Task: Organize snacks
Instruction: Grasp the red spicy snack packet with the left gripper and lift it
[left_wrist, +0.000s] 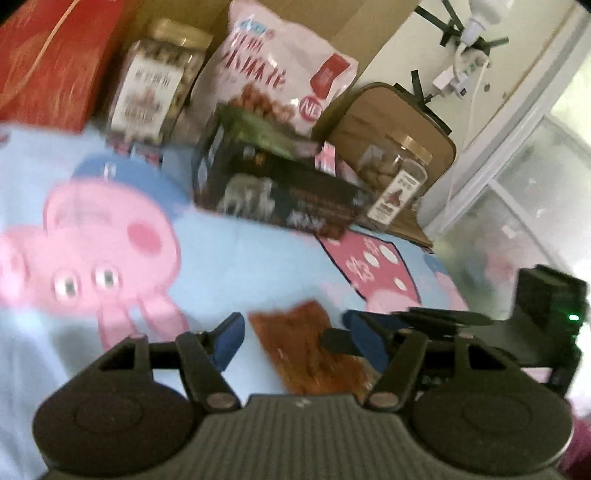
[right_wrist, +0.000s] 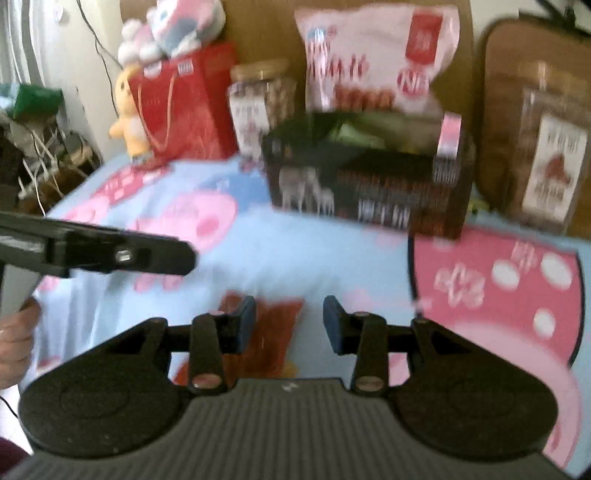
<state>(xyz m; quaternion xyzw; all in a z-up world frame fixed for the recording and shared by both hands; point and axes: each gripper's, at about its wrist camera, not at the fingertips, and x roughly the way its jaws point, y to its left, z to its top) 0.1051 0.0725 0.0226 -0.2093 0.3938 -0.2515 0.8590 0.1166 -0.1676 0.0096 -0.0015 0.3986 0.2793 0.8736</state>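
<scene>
The left gripper (left_wrist: 293, 332) has its blue-padded jaws apart, with the orange-brown snack packet (left_wrist: 314, 354) lying flat on the cartoon-pig tablecloth (left_wrist: 240, 266) between them; the pads do not press on it. The packet's near end is hidden under the gripper body, and any printing on it is too blurred to read. In the right wrist view the right gripper (right_wrist: 290, 325) also stands with its jaws parted, and the same packet (right_wrist: 275, 332) lies below and a little left of the gap, partly hidden behind the left pad and touching neither pad.

Beyond the packet stands the dark open-topped basket (left_wrist: 273, 195), printed with pale animal figures and lines of white lettering that motion blur leaves unreadable. Pink wrappers poke above its right end. Just right of the basket a clear jar with a gold lid (left_wrist: 399, 181) shows a white label with a red figure, its text illegible. Behind the basket leans a large pink snack bag (left_wrist: 280, 74) with red Chinese characters and a red round badge, too smeared to make out. Left of the basket and further back are a second labelled jar (left_wrist: 155, 85) and a red gift box (left_wrist: 55, 55), cut off by the frame edge.
</scene>
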